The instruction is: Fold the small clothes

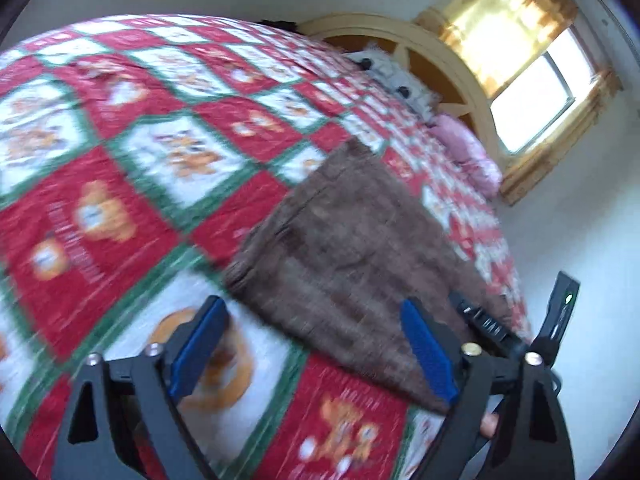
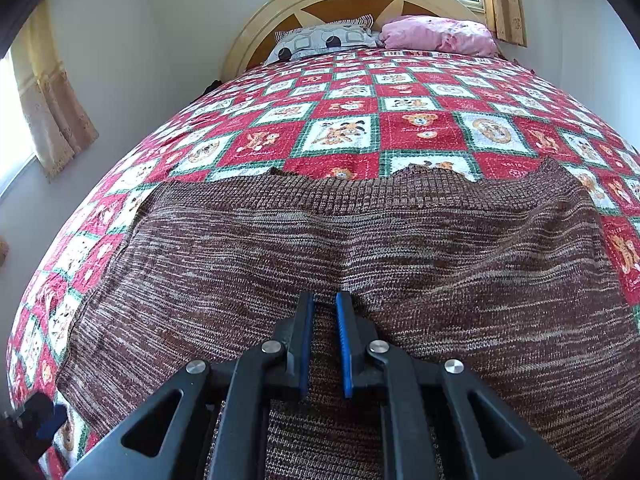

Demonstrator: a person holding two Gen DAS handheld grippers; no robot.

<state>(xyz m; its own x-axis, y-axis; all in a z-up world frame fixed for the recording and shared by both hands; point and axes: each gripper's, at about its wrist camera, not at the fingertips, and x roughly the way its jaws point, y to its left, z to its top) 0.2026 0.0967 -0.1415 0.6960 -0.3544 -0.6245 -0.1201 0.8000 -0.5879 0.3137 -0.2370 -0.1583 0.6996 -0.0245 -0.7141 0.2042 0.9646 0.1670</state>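
Sweater (image 2: 360, 248), one, in right gripper (image 2: 325, 308); two pillows (image 2: 324, 40) beyond

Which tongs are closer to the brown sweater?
Right. The right tongs are pinching a fold of the brown sweater. The left tongs are open above the quilt, beside the sweater's edge, not touching it.

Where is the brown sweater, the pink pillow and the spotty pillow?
brown sweater (image 2: 440, 248): right wrist view, middle of the knit.
pink pillow (image 2: 436, 34): right wrist view, middle of its top.
spotty pillow (image 2: 320, 42): right wrist view, its front face.
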